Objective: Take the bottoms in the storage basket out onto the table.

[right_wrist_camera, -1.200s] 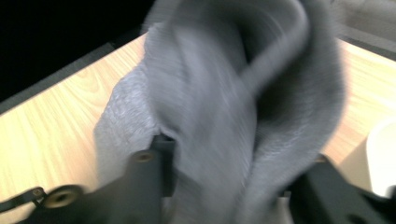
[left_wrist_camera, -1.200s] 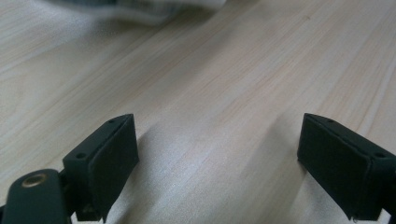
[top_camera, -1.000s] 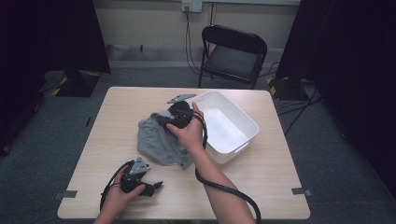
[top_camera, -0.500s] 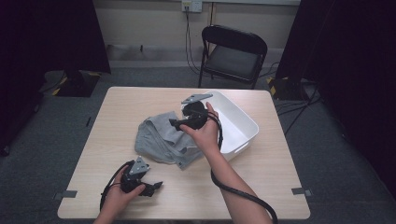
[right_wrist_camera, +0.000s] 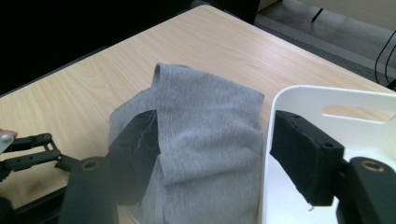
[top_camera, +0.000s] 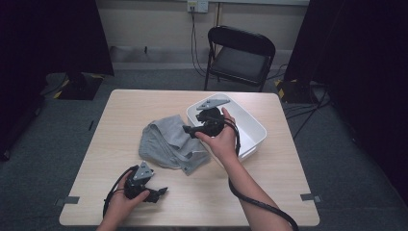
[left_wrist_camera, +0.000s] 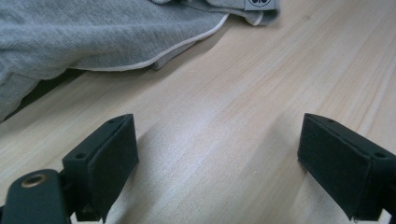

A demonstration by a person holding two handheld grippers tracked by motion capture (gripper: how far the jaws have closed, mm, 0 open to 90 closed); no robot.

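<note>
Since a moment ago my right gripper (top_camera: 188,130) has drifted right from the grey cloth (top_camera: 166,144) toward the white tub (top_camera: 255,126), its fingers (right_wrist_camera: 306,156) just opening, nothing between them. Cloth lies mid-worktop (top_camera: 120,110), left of the tub. Near left, my left gripper (top_camera: 162,192) rests, fingers (left_wrist_camera: 109,156) apart, empty.

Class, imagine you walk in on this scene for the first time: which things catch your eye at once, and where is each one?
A crumpled grey garment lies mid-table, just left of a white plastic tub. The right gripper hovers at the tub's near-left rim, open with nothing between its jaws, which have just been opening. The left gripper rests open near the table's front edge.
</note>
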